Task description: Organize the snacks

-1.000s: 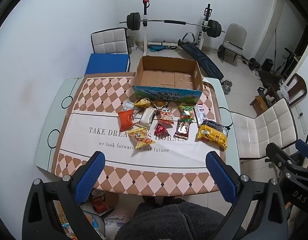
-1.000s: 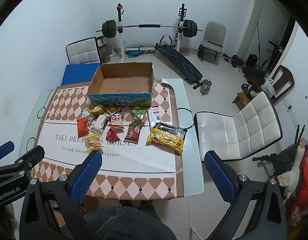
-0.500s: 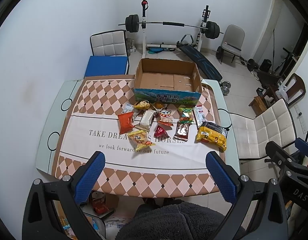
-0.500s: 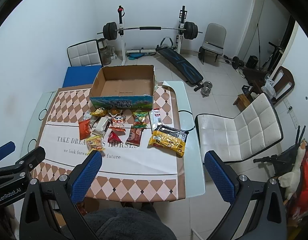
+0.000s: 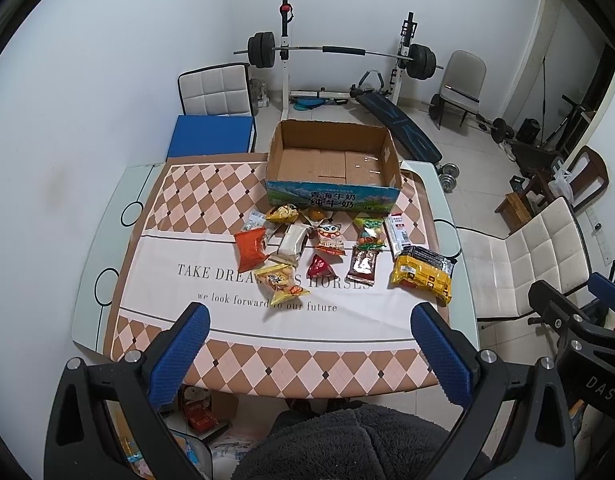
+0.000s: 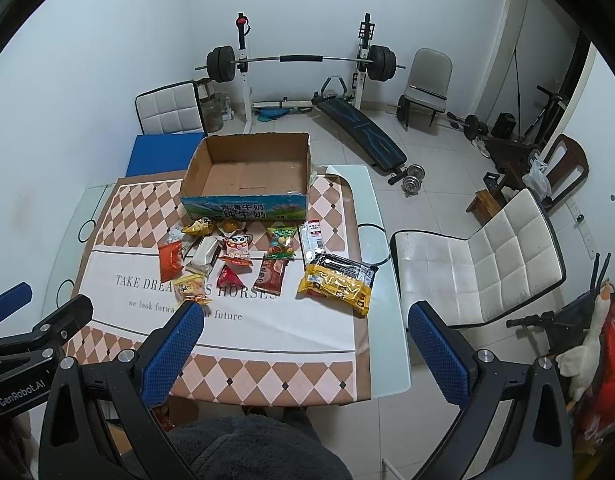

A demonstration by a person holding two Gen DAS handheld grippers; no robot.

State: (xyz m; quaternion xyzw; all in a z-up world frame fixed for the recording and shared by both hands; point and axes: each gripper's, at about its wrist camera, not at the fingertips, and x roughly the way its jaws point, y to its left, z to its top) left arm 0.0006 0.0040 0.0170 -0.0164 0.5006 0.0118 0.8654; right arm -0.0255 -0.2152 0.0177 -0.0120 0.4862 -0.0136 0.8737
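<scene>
An empty cardboard box (image 5: 333, 168) (image 6: 247, 178) stands at the far side of the table. Several snack packets lie in front of it: an orange packet (image 5: 249, 248), a white bar (image 5: 293, 240), a red triangular packet (image 5: 321, 267), a brown packet (image 5: 363, 266), a green packet (image 5: 371, 232) and a big yellow bag (image 5: 423, 274) (image 6: 337, 284). My left gripper (image 5: 311, 356) is open and empty, high above the near table edge. My right gripper (image 6: 303, 354) is open and empty, above the near right corner.
The table carries a checkered cloth (image 5: 227, 292) with printed text. A white chair (image 6: 479, 264) stands right of the table, a white chair (image 5: 215, 92) and blue mat (image 5: 211, 136) behind it. A barbell rack (image 5: 339, 52) and bench fill the back. Bags lie under the table.
Both grippers have risen and drawn back a little, so the table and box look slightly farther. Nothing on the table has moved.
</scene>
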